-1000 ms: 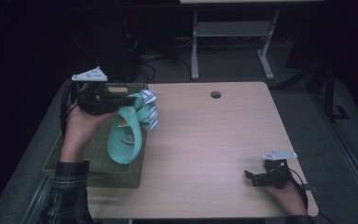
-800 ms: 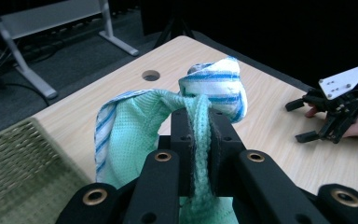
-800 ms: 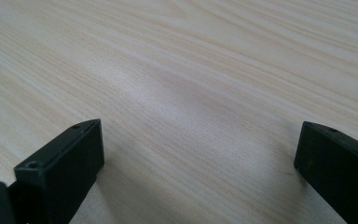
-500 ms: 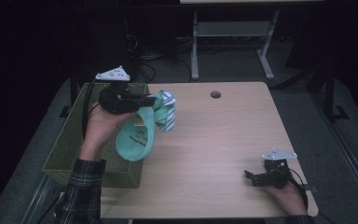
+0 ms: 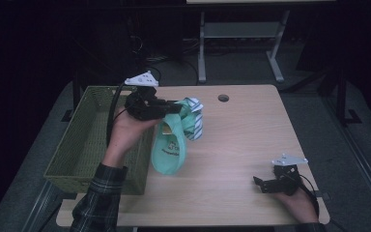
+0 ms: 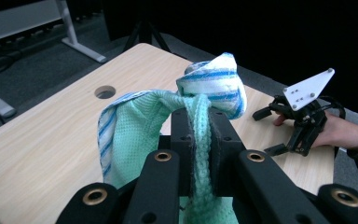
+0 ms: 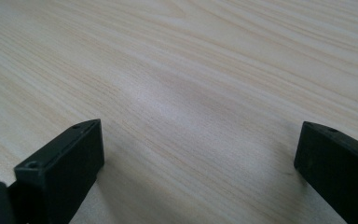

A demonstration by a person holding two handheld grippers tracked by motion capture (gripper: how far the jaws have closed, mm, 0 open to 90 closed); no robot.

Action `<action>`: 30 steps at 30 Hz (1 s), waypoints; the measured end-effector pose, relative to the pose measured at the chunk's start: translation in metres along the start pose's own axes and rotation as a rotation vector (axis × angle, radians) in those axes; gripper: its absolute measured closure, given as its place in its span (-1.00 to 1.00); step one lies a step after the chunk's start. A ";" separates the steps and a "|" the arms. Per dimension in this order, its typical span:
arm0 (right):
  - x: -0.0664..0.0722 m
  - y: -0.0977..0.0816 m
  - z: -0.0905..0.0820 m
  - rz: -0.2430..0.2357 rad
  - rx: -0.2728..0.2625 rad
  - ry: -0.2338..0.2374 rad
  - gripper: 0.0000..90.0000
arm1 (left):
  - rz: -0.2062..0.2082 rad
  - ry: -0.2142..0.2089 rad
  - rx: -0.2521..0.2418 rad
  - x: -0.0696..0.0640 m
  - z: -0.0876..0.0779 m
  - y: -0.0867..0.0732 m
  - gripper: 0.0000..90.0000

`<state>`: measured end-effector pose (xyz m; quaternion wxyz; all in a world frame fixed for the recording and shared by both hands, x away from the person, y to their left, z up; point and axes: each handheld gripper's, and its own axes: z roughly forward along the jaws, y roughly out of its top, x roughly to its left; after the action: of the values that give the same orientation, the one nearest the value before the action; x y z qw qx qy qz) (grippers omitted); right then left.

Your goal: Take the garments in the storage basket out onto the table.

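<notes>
My left gripper (image 5: 176, 108) is shut on a mint-green knitted cloth (image 5: 170, 147) that hangs down over the table's left part. A blue-and-white striped cloth (image 5: 193, 116) is bunched up with it at the jaws. In the left gripper view the green cloth (image 6: 140, 135) is pinched between the two black jaws and the striped cloth (image 6: 216, 81) sticks out beyond them. My right gripper (image 5: 260, 183) rests on the table near the front right corner, its jaws wide apart with bare wood between them; its fingers (image 7: 63, 163) frame the wood grain.
A green woven basket (image 5: 84, 140) stands at the table's left edge, beside the hanging cloth. The wooden table (image 5: 251, 135) has a round cable hole (image 5: 223, 98) near its far edge. A grey desk frame (image 5: 236, 34) stands behind the table.
My left hand has carried the two cloths to the right, from above the basket to over the table beside it. The right hand has stayed where it was.
</notes>
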<state>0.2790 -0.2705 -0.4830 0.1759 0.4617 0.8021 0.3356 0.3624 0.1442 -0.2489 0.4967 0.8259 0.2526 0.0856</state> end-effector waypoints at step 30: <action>0.000 0.000 0.000 0.000 0.000 0.000 -0.98 | -0.034 -0.068 0.047 -0.027 0.100 -0.034 0.82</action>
<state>0.2790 -0.2705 -0.4830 0.1758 0.4618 0.8020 0.3356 0.3674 0.0655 -0.3244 0.4867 0.8355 0.2513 0.0431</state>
